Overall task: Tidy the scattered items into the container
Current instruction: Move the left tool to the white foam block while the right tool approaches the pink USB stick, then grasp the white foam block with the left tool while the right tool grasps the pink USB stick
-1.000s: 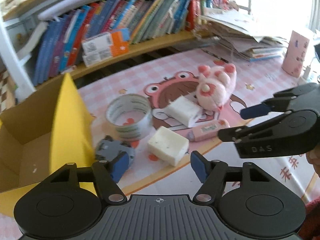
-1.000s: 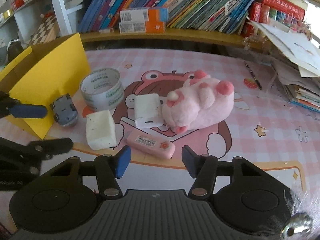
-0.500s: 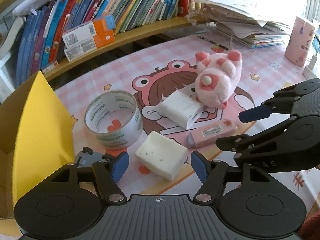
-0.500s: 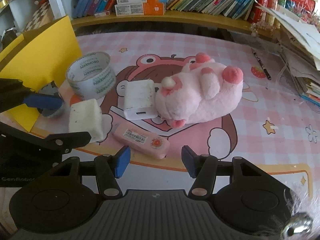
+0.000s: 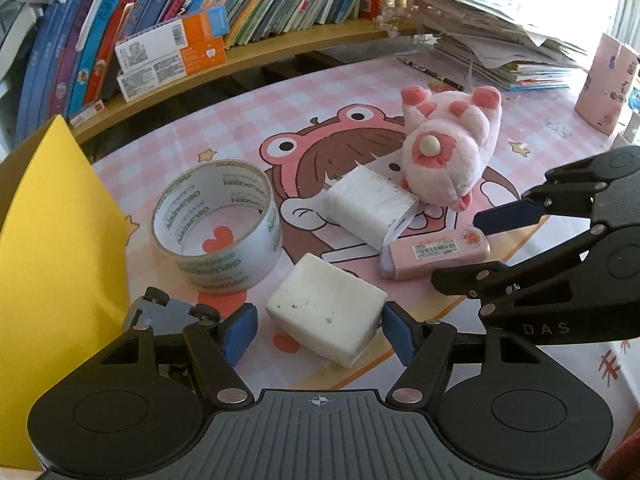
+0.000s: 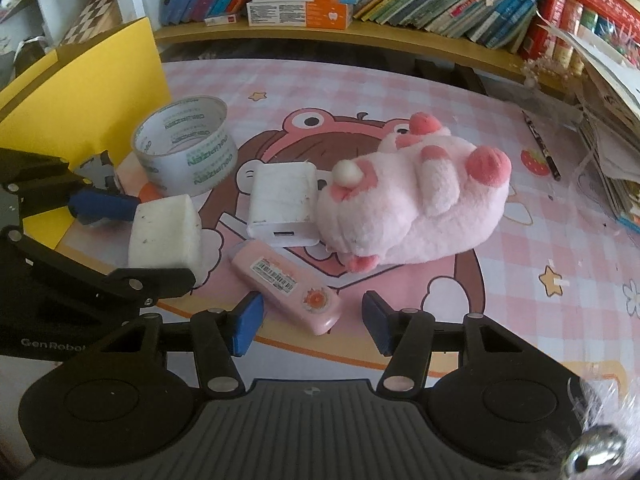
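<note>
The table [image 6: 400, 92] wears a pink checked mat with a cartoon frog print. On it lie a tape roll [image 5: 218, 226], a white sponge block [image 5: 324, 314], a white charger [image 6: 284, 204], a pink case [image 6: 286, 284] with a barcode label and a pink plush [image 6: 416, 212], which touches the charger. A small grey toy car [image 5: 160, 314] sits beside the yellow box [image 5: 56, 240] at the left edge. A pencil [image 6: 540, 146], a paper stack [image 5: 500, 48] and a pink cup [image 5: 606, 84] sit toward the right.

Left gripper [image 5: 318, 330] jaws apart, straddling white rectangular foam block [image 5: 326, 314]; pads not pressing. Grey toy car [image 5: 160, 314] beside left pad, against yellow cardboard box flap [image 5: 60, 240]. Clear tape roll [image 5: 218, 226] behind. Right gripper [image 5: 472, 250] spread over pink oblong eraser case [image 5: 434, 254].
</note>
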Demonstrator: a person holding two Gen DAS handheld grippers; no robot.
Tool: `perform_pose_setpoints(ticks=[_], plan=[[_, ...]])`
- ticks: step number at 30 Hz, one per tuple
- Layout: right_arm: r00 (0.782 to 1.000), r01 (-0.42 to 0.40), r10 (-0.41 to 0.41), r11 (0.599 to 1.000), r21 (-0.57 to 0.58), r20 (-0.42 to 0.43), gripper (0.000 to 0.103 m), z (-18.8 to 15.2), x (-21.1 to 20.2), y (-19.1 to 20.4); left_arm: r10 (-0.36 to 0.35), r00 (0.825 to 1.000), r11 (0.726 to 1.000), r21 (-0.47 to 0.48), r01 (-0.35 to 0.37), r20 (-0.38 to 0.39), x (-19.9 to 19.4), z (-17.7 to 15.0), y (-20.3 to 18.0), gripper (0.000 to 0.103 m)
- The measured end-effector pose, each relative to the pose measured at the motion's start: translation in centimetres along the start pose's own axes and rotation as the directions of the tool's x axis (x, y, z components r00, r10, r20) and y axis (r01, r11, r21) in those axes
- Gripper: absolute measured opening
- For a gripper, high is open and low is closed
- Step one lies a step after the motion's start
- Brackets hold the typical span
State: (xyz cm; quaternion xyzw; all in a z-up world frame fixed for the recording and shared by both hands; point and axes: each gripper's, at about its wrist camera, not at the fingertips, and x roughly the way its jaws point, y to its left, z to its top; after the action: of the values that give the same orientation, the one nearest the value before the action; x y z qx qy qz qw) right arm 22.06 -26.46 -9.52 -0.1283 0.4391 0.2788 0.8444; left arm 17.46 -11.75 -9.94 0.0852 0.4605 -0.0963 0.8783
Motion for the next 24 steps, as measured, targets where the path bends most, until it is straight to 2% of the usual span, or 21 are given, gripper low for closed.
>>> perform_pose_setpoints(ticks=[5, 12, 16, 24], plan=[[1.0, -0.019, 0.019, 0.999, -0.044, 0.011, 0.051, 0.1, 0.1, -0.1, -0.019, 1.0, 1.0, 0.013, 0.019, 0.014, 0.3, 0.0, -0.1, 0.068], [0.999, -0.048, 0.049, 0.996, -0.074, 0.017, 0.033, 0.1, 0.0, 0.6, -0.03, 0.999, 1.0, 0.009, 0.03, 0.015, 0.1, -0.1, -0.1, 0.056], [0.998, -0.055, 0.056, 0.997, -0.06, 0.014, 0.029, -0.1, -0.4, 0.9, -0.048, 0.999, 0.999, -0.02, 0.049, 0.012, -0.3, 0.0, 0.2, 0.049], [0.998, -0.051, 0.051, 0.999, -0.01, 0.029, 0.027, -0.6, -2.2, 0.9, -0.073, 0.996, 0.997, -0.017, 0.074, 0.057, -2.8, -0.3, -0.4, 0.043]])
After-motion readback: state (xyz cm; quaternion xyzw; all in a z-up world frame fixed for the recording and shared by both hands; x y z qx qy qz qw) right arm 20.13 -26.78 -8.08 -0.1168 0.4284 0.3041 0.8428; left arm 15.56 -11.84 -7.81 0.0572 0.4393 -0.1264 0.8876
